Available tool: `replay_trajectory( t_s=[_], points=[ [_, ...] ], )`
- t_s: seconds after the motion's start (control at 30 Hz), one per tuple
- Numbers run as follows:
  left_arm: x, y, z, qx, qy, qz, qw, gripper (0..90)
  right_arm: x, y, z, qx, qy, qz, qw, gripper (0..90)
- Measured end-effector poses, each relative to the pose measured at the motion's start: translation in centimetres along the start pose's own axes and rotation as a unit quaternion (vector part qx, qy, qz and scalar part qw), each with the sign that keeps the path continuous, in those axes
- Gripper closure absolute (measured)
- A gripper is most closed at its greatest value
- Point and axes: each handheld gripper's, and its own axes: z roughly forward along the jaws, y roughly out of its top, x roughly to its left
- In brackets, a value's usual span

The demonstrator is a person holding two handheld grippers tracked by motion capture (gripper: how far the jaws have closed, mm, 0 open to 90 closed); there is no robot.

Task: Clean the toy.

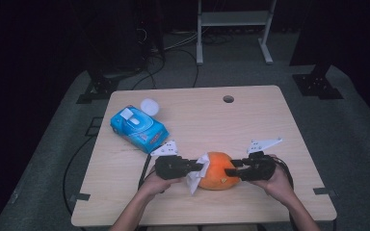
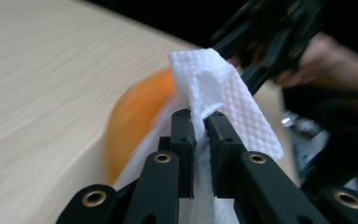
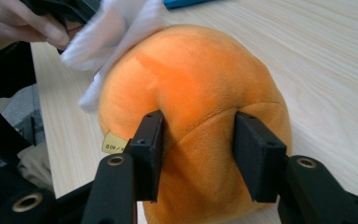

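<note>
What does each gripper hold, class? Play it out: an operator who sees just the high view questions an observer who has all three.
Operator: Is the left gripper really pinching the wipe?
Observer: Yes. In the left gripper view the white wipe runs up between the shut jaws.
Operator: And the right gripper?
Observer: In its own view the jaws press into the orange plush toy from both sides.
Operator: Any marking on the toy?
Observer: A small yellowish tag sits beside one jaw; its print is too small to read.
</note>
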Motion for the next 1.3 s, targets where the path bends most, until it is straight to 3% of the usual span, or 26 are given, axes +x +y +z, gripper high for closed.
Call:
replay_trajectory(
  t_s=[0.07, 0.17, 0.23, 0.37, 0.5, 0.63, 0.77, 0.87, 0.97, 1.13, 1.3],
  points=[
    [-0.5, 0.3, 0.4, 0.012, 0.005, 0.019, 0.9997, 81.9, 0.3, 0.1, 0.2, 0.004, 0.0, -0.013, 0.9999, 50.9],
    [-0.3, -0.3, 0.9, 0.035, 0.02, 0.029, 0.9988, 82.3, 0.1, 0.1, -0.1, 0.008, -0.001, -0.014, 0.9999, 48.0],
    [0.2, -0.7, 0.8, 0.037, 0.023, 0.025, 0.9987, 82.7, -0.2, 0.0, -0.3, 0.011, 0.007, -0.007, 0.9999, 44.3],
    [1.1, -1.1, -0.1, 0.043, 0.04, 0.013, 0.9982, 82.6, 0.2, 0.3, -0.8, 0.015, 0.002, -0.019, 0.9997, 42.2],
    [1.2, -1.3, 0.0, 0.045, 0.038, 0.01, 0.9982, 82.5, 0.3, 0.6, -0.5, 0.029, 0.004, -0.019, 0.9994, 39.4],
    [1.0, -1.1, 0.1, 0.042, 0.035, 0.006, 0.9985, 82.4, -0.3, 0.2, -0.1, 0.034, 0.015, 0.005, 0.9993, 39.4],
    [0.4, -0.3, -0.2, 0.015, 0.019, 0.004, 0.9997, 82.4, 0.0, 0.0, 0.3, 0.031, 0.011, 0.008, 0.9994, 41.5],
    [-0.8, 0.7, 0.2, 0.0, 0.002, 0.022, 0.9997, 82.4, 0.8, 0.2, 0.7, 0.031, 0.01, -0.004, 0.9995, 43.5],
    [-1.4, 0.8, 1.0, 0.024, 0.011, 0.047, 0.9985, 82.3, 1.9, 0.6, 1.0, 0.038, -0.001, -0.035, 0.9986, 44.9],
    [0.4, -1.1, 1.1, 0.024, 0.007, 0.011, 0.9996, 82.8, 1.5, 0.3, 1.1, 0.036, 0.008, -0.03, 0.9989, 45.1],
    [0.7, -1.1, 0.3, 0.034, 0.018, 0.018, 0.9991, 82.8, 1.4, 0.3, 1.1, 0.037, 0.008, -0.032, 0.9988, 45.1]
  ],
)
